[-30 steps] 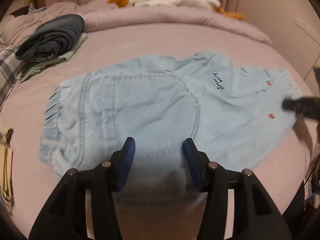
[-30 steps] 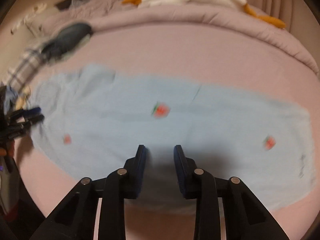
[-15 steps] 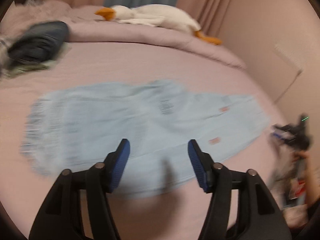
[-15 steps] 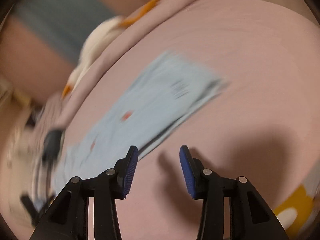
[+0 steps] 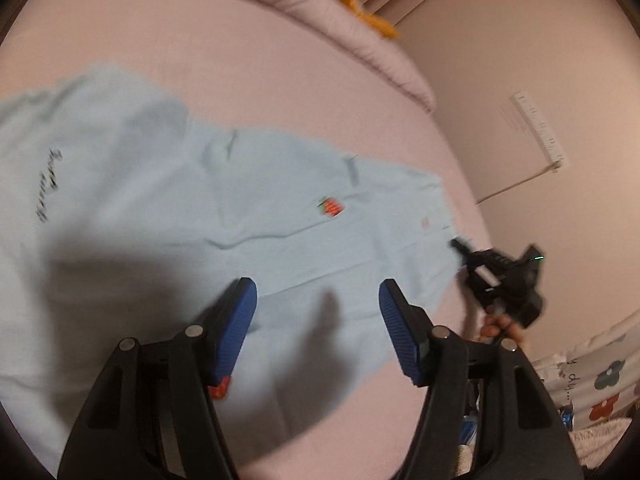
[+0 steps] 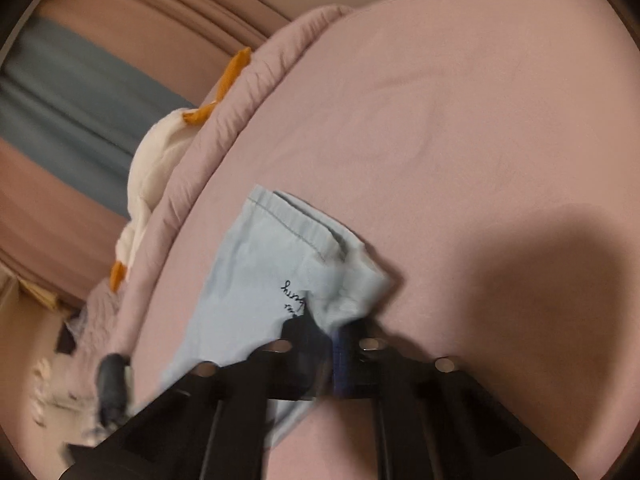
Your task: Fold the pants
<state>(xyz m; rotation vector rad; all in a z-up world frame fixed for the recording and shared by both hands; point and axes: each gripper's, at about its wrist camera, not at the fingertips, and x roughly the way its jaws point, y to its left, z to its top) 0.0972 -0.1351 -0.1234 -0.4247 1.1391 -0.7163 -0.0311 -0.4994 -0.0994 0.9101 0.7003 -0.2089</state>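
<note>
Right gripper (image 6: 326, 336) just clamped onto pants (image 6: 256, 280) hem corner; left gripper (image 5: 318, 320) stayed apart, empty; fold could start.

Around me, itemised: pink bed (image 5: 248, 64), sheet smooth; rolled pink duvet (image 5: 360, 40) along its far edge; white plush goose (image 6: 156, 160) with orange feet lying behind that roll; pink and blue curtains (image 6: 80, 100); flower-print fabric (image 5: 600, 384) beside my bed, low right.
</note>
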